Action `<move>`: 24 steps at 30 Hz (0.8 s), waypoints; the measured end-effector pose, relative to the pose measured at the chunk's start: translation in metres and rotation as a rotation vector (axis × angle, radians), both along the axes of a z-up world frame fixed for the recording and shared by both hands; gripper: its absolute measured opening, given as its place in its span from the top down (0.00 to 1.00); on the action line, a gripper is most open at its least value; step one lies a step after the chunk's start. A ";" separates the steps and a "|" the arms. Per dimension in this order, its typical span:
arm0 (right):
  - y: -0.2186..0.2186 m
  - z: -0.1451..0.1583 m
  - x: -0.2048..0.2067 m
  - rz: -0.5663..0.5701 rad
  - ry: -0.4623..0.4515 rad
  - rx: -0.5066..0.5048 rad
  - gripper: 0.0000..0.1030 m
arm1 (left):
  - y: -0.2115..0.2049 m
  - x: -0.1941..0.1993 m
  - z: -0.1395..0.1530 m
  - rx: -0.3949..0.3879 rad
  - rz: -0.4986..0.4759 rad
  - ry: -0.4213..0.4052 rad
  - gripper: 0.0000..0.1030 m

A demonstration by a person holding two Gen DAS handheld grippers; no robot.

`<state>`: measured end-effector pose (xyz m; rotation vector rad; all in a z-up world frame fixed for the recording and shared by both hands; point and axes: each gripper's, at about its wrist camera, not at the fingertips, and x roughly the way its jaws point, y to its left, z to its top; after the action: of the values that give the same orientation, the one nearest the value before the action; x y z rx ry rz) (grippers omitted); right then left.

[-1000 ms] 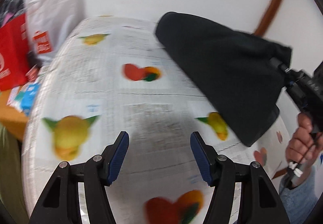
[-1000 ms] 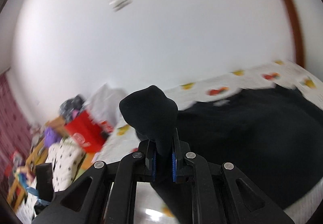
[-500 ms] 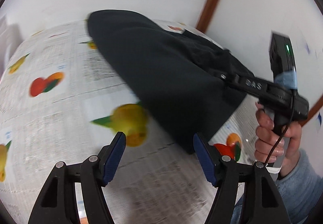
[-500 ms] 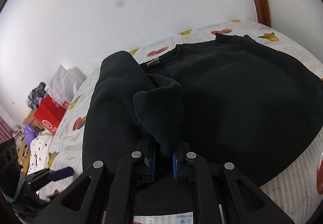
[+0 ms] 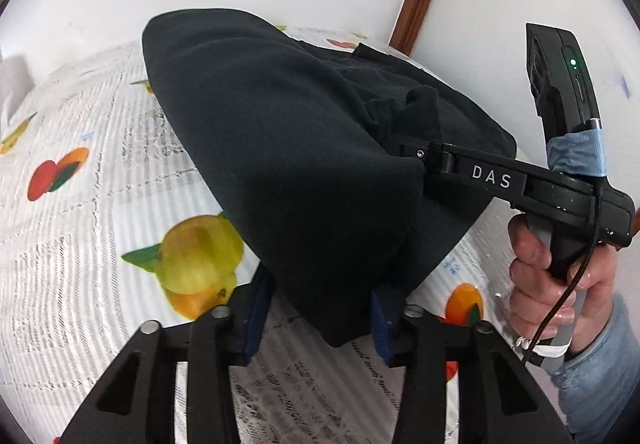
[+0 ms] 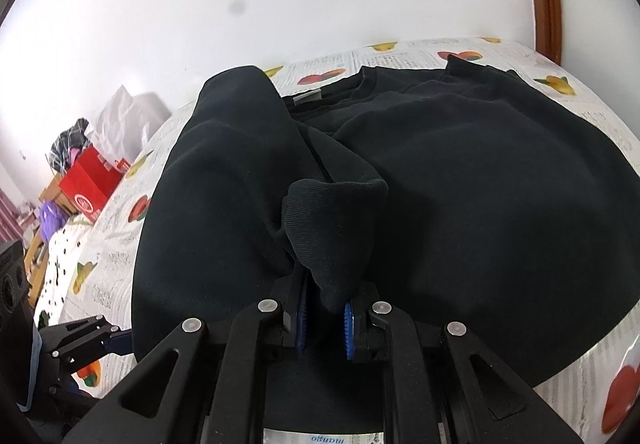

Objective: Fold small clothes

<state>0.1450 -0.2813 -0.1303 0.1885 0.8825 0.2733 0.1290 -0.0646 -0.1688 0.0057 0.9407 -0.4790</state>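
Left wrist view: the sweater (image 5: 304, 164) hem corner hangs between the left gripper's (image 5: 320, 314) closing jaws, body stretching toward twelve o'clock. Right gripper (image 6: 325, 318) pinches the cuff (image 6: 332, 220) over the bedsheet (image 5: 80, 204).

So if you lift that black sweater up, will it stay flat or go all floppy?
Probably floppy: the black sweater already sags and bunches around the right gripper pinching its cuff. It looks thick, so likely a bit heavy for cloth. It shouldn't slide much on the fruit-print cover, which looks textured.
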 end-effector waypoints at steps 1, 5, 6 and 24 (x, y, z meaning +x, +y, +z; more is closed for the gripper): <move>0.002 0.000 0.001 0.008 -0.004 -0.006 0.88 | 0.002 0.001 0.000 -0.005 0.004 -0.004 0.70; 0.011 0.000 0.008 0.028 -0.009 -0.009 0.89 | 0.017 0.004 0.003 -0.011 0.030 -0.024 0.75; 0.014 0.001 0.011 0.035 -0.006 -0.001 0.89 | 0.023 0.004 0.004 -0.016 0.039 -0.024 0.76; 0.099 0.009 0.051 0.152 0.045 0.127 0.68 | 0.128 0.019 0.001 -0.071 0.196 0.013 0.78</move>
<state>0.1959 -0.1819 -0.1215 0.2469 0.9265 0.4688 0.1477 0.0638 -0.1680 -0.1525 0.9266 -0.3312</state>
